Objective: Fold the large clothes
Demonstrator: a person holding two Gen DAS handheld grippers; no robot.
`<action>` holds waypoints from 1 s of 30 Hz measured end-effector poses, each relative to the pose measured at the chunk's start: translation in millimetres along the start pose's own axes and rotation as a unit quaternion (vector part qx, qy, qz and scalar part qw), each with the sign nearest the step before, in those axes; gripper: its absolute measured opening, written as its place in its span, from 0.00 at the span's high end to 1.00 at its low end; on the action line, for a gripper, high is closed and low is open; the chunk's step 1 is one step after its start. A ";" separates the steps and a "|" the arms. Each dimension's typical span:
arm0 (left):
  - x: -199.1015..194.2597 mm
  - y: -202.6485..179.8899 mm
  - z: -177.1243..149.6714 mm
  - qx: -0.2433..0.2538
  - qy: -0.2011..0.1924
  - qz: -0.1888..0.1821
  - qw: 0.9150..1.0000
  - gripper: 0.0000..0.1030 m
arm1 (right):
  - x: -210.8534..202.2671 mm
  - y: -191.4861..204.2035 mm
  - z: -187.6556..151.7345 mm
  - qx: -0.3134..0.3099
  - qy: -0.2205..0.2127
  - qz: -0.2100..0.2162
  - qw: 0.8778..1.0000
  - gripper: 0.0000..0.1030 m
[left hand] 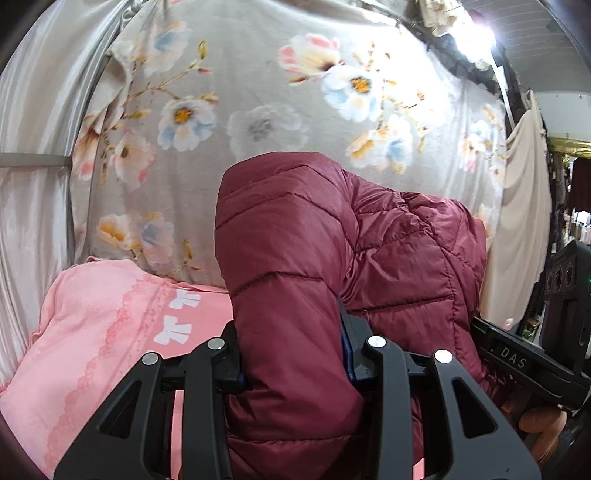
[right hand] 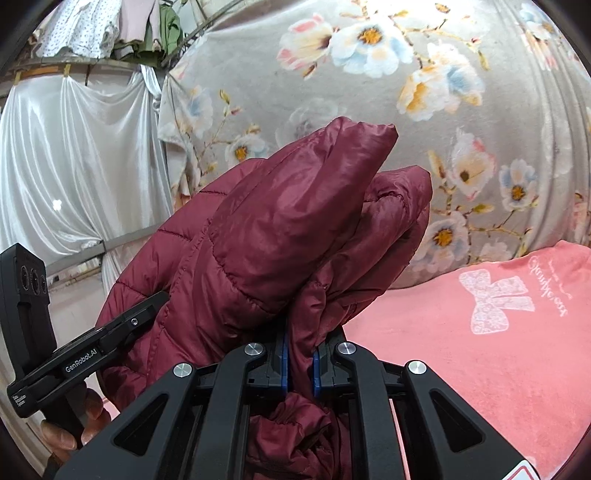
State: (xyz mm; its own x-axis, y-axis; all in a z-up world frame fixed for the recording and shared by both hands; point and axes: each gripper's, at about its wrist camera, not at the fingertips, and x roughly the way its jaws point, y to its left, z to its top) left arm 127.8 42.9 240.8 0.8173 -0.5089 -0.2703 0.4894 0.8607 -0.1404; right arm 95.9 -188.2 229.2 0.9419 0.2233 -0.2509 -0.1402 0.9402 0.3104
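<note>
A dark red quilted puffer jacket point(left hand: 295, 240) is held up off the bed by both grippers. My left gripper point(left hand: 295, 365) is shut on a thick padded fold of it; the jacket fills the gap between the fingers and bulges above them. My right gripper point(right hand: 300, 363) is shut on a bunched edge of the same jacket point(right hand: 288, 229), with blue pads point(right hand: 283, 363) pressed on the fabric. The right gripper's body shows at the right of the left wrist view point(left hand: 524, 362). The left gripper's body shows at the left of the right wrist view point(right hand: 85, 360).
A pink bedcover point(left hand: 103, 332) with white bows lies below the jacket, also in the right wrist view point(right hand: 480, 332). A grey floral blanket point(left hand: 258, 92) hangs behind as a backdrop. White satin curtains point(right hand: 74, 166) hang at the side. Clothes hang on a rail point(right hand: 110, 29).
</note>
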 end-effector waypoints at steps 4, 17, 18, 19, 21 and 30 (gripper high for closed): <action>35.4 21.9 -15.7 0.008 0.009 0.013 1.000 0.67 | 44.2 -10.5 -18.2 0.008 0.021 0.001 1.000 0.90; 156.3 70.4 -102.6 -0.013 0.107 0.019 0.994 0.67 | 151.7 -70.3 -96.0 0.048 0.105 -0.025 0.993 0.90; 161.9 72.1 -109.7 -0.015 0.114 0.020 0.993 0.67 | 158.8 -75.9 -105.1 0.051 0.114 -0.028 0.992 0.90; 168.8 74.0 -117.4 -0.015 0.123 0.021 0.992 0.66 | 165.1 -81.0 -113.7 0.054 0.123 -0.030 0.991 0.90; 181.1 77.5 -131.8 -0.015 0.139 0.024 0.990 0.66 | 175.8 -89.7 -127.8 0.060 0.137 -0.034 0.988 0.90; 213.4 90.7 -179.9 -0.001 0.178 0.059 0.982 0.51 | 200.9 -134.8 -180.3 0.124 0.186 -0.050 0.973 0.84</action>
State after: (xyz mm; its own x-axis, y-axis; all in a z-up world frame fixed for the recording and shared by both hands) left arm 291.9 15.5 -0.9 0.7098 -0.3681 -0.6006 0.3968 0.9134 -0.0908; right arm 248.9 -223.6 -28.4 0.7649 0.2544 -0.5918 0.0681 0.8816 0.4670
